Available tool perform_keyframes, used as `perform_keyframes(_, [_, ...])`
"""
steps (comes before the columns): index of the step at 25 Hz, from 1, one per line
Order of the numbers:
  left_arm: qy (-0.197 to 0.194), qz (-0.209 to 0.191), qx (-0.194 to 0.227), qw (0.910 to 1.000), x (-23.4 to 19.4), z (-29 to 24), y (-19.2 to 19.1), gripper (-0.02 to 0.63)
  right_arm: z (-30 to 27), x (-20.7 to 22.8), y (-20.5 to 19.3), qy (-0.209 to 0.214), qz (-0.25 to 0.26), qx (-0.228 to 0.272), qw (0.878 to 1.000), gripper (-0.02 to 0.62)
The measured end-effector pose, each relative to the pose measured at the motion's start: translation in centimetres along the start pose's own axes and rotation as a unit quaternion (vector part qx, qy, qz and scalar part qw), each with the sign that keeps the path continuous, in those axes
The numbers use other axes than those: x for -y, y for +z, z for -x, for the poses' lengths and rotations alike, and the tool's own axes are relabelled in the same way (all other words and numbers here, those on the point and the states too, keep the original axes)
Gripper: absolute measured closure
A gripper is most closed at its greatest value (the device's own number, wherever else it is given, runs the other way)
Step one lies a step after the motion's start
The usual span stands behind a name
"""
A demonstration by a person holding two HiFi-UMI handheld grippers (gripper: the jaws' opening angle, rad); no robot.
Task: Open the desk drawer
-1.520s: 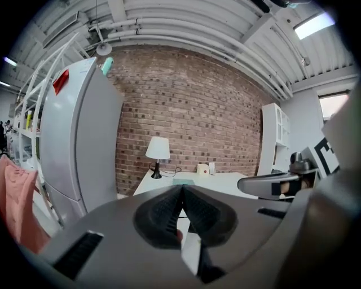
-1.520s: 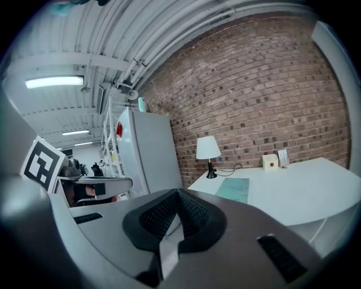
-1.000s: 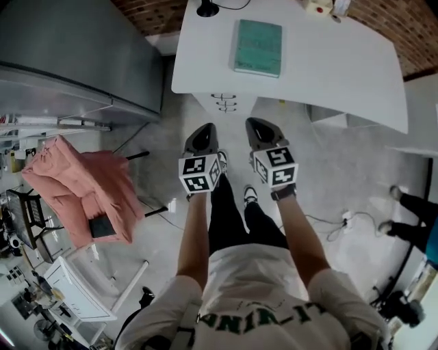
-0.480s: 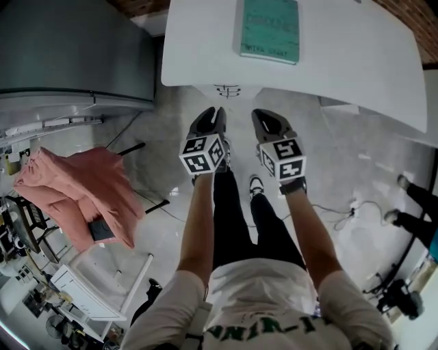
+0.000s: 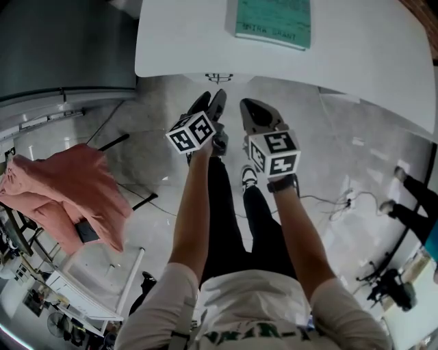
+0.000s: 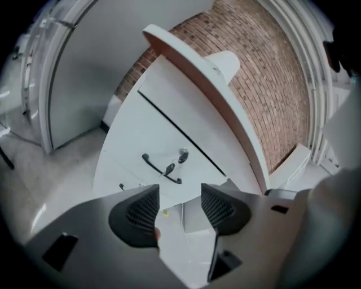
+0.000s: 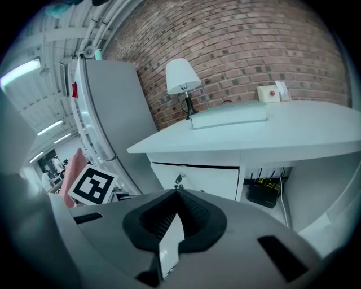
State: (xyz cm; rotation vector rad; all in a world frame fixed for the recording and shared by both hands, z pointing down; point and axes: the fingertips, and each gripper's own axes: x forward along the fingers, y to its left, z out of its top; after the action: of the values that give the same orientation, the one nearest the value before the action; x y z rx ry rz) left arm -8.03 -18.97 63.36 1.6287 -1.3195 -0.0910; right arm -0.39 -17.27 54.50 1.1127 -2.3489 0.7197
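The white desk (image 5: 356,61) has a drawer unit under its left end; in the head view only its handles (image 5: 219,77) peek out below the desk edge. In the left gripper view the top drawer (image 6: 141,135) shows tilted, with a dark bar handle (image 6: 159,169) and a key in the lock (image 6: 182,153). My left gripper (image 5: 209,101) (image 6: 180,195) is short of the handle, its jaws opening with nothing between them. My right gripper (image 5: 248,107) (image 7: 177,195) is beside it, shut and empty, facing the drawer front (image 7: 208,179).
A green book (image 5: 274,20) and a white lamp (image 7: 182,76) are on the desk. A grey cabinet (image 5: 61,48) stands left of it. A pink jacket (image 5: 65,198) hangs over a chair. A black box with cables (image 7: 263,195) sits under the desk.
Both grippers have sunk lower and closer to the drawer unit. The left gripper has rolled and its jaws have gone from shut to wide apart.
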Motion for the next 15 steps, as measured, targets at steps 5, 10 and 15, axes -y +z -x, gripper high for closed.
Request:
perform_keyframes(5, [-0.022, 0.080, 0.030, 0.9961, -1.8, -2.7, -0.1, 0.394, -0.3, 1.5, -2.4, -0.010, -0.005, -0.011, 1.000, 0.592])
perform_keyframes(10, [-0.086, 0.140, 0.067, 0.9842, -1.7, -4.5, 1.5, 0.394, -0.8, 2.7, -3.8, -0.022, -0.015, -0.020, 0.999, 0.592])
perform_keyframes(15, [-0.095, 0.171, 0.093, 0.9763, -2.6, -6.2, 2.5, 0.396, -1.9, 3.2, -3.7, -0.026, -0.023, -0.017, 0.999, 0.592])
